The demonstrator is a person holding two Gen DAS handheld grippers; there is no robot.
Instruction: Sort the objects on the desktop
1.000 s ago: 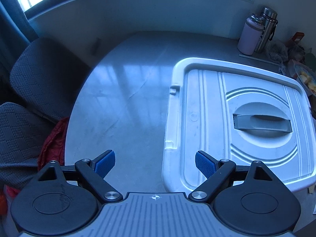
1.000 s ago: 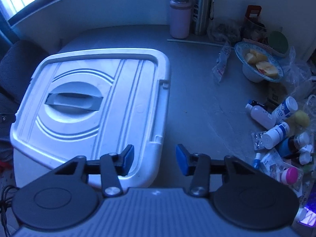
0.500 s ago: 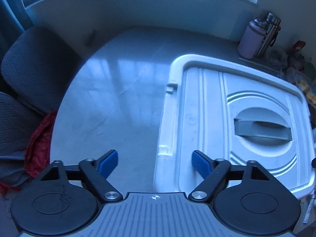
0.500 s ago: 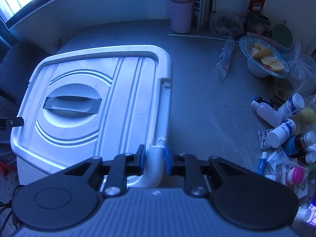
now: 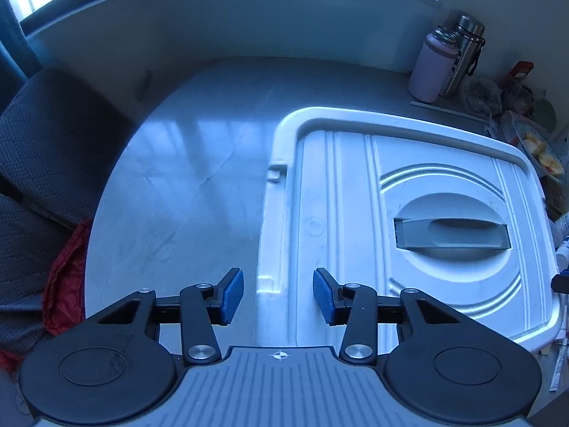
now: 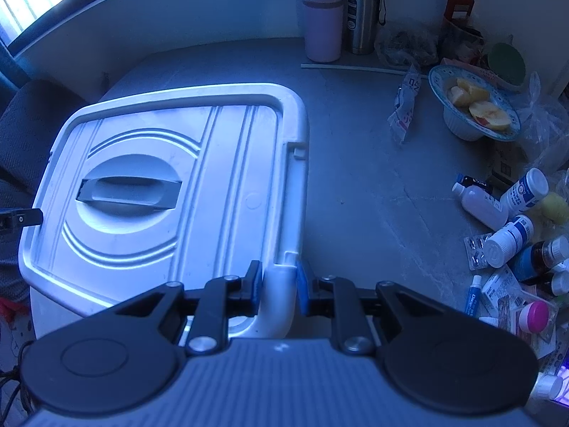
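A white plastic storage box with a ribbed lid (image 5: 409, 213) and a grey handle (image 5: 451, 233) stands on the grey table (image 5: 185, 178). My left gripper (image 5: 278, 293) is open, its fingers astride the lid's near left rim, not touching it. In the right wrist view my right gripper (image 6: 277, 281) is shut on the lid's near right rim (image 6: 281, 277). The lid (image 6: 170, 192) lies closed on the box. Several medicine bottles (image 6: 498, 210) and blister packs lie in a heap at the table's right.
A pink flask (image 6: 323, 21) and a steel flask (image 6: 364, 10) stand at the back wall. A bowl of fruit pieces (image 6: 473, 106) and plastic bags sit at the back right. A grey chair (image 5: 46, 135) with a red cloth (image 5: 65, 274) stands left of the table.
My right gripper closed on the lid's right rim. My left gripper moved toward the lid's left rim and its fingers narrowed around it.
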